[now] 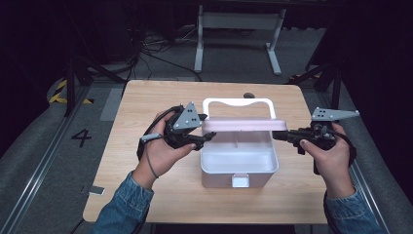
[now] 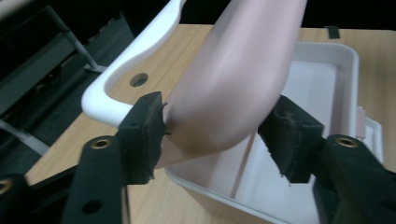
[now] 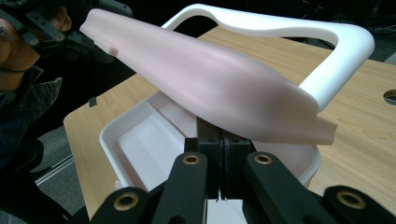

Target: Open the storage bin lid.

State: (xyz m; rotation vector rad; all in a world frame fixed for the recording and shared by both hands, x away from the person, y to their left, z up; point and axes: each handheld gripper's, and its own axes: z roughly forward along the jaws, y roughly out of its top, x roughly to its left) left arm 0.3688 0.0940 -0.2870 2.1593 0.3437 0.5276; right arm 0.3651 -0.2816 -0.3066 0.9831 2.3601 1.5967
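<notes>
- Pink lid [image 1: 243,125] is raised over the white box [image 1: 238,163] at the table's centre.
- Left gripper [image 2: 219,133]: jaws wide, straddling the lid's end.
- Right gripper [image 3: 219,154]: jaws together, apparently nipping the lid's edge.
- Keep both ends level; lower squarely.

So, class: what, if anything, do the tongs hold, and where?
Left tongs straddle the pink lid at its left end, grip uncertain; right tongs sit shut under its right end.
</notes>
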